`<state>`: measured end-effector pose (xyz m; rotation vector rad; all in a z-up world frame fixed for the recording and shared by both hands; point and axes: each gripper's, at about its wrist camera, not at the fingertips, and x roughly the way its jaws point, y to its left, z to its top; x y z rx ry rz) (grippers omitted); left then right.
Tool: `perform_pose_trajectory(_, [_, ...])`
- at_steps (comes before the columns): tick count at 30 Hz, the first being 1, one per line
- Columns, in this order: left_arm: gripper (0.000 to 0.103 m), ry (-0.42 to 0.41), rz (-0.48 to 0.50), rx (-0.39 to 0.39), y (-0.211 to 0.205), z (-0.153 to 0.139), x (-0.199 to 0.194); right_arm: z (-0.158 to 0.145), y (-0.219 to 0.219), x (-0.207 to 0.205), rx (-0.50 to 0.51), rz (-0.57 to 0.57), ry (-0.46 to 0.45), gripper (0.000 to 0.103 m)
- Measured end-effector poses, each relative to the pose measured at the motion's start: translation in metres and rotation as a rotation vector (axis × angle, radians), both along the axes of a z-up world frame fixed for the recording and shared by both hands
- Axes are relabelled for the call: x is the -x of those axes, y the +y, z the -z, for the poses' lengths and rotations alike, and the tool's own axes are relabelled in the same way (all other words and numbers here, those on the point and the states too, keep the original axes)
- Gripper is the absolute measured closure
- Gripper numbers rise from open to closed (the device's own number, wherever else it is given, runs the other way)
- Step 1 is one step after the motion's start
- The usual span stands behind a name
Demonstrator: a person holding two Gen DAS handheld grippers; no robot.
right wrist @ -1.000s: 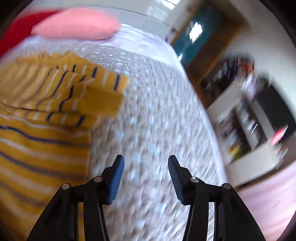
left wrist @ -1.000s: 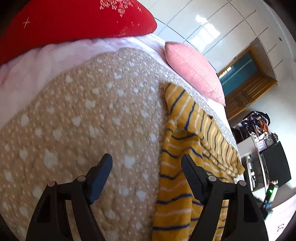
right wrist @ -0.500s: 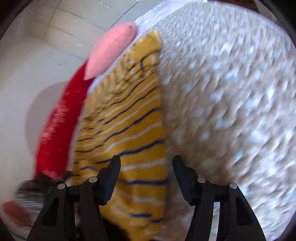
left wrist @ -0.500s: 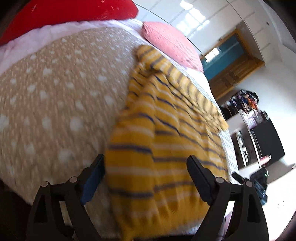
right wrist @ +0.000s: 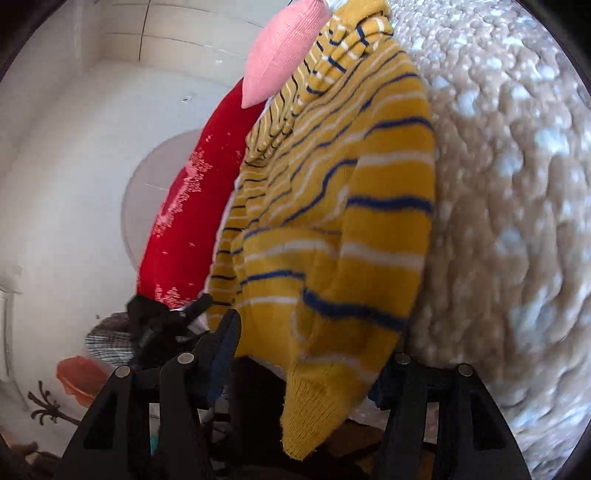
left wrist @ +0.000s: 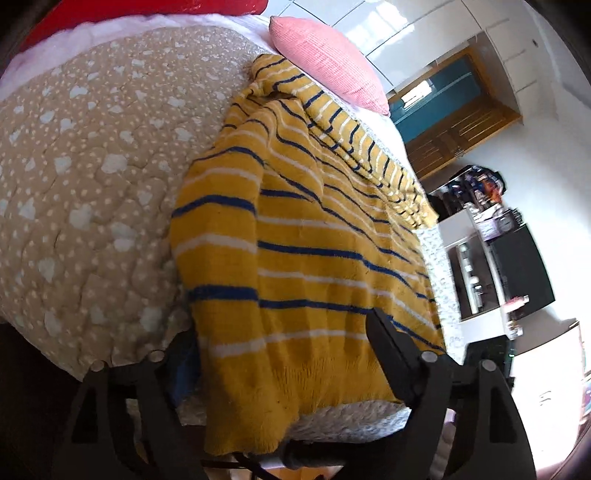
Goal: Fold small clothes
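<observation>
A yellow sweater (left wrist: 314, 229) with blue and white stripes lies spread on the beige dotted quilt (left wrist: 92, 166), its hem hanging a little over the near bed edge. My left gripper (left wrist: 284, 343) straddles the hem's left corner. Its jaws are closing with the knit between them, the left finger half hidden behind the fabric, and the pads do not visibly press. In the right wrist view the sweater (right wrist: 332, 221) shows tilted, and my right gripper (right wrist: 306, 350) stands open around its drooping ribbed corner. The cloth covers the right finger's tip.
A pink pillow (left wrist: 325, 59) and a red pillow (left wrist: 147, 7) lie at the head of the bed beyond the sweater. White shelves and a dark cabinet (left wrist: 509, 258) stand past the bed's right side. The quilt (right wrist: 498, 184) stretches on beside the sweater.
My left gripper slid right from bare quilt onto the sweater's hem. My right gripper rolled and dropped from the quilt to the sweater's corner, and its jaws widened.
</observation>
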<state>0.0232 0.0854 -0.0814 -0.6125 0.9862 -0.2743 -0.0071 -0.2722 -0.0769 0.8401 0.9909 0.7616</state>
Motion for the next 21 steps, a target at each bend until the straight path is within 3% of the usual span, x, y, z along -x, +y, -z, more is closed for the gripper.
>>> perform_pose_trajectory(2, [0.025, 0.001, -0.006, -0.076, -0.01, -0.003, 0.002, 0.002, 0.002, 0.002, 0.022, 0.042, 0.003, 0.046])
perform_pose_trajectory(3, [0.044, 0.011, -0.022, -0.141, -0.015, -0.004, 0.003, 0.003, 0.002, 0.002, 0.039, 0.065, 0.017, 0.059])
perform_pose_trajectory(4, [0.081, 0.033, -0.033, -0.218, -0.019, -0.005, 0.002, 0.004, -0.003, -0.001, 0.053, 0.079, 0.03, 0.067])
perform_pose_trajectory(5, [0.095, 0.056, -0.025, -0.247, -0.017, -0.005, 0.0, 0.007, -0.004, -0.001, 0.079, 0.099, 0.055, 0.083])
perform_pose_trajectory(8, [0.095, 0.089, -0.038, -0.137, 0.006, -0.013, -0.004, 0.006, -0.015, -0.007, 0.067, 0.096, 0.088, 0.09])
perform_pose_trajectory(14, [0.096, 0.014, -0.027, -0.163, 0.015, -0.05, 0.032, -0.033, -0.019, 0.006, 0.067, 0.029, -0.002, 0.092])
perform_pose_trajectory(17, [0.096, 0.038, -0.026, -0.128, 0.018, -0.045, 0.058, -0.041, -0.016, 0.024, 0.077, -0.005, -0.018, 0.093])
perform_pose_trajectory(21, [0.096, 0.088, -0.034, -0.101, 0.019, -0.027, 0.076, -0.027, -0.014, 0.043, 0.085, -0.042, 0.021, 0.093])
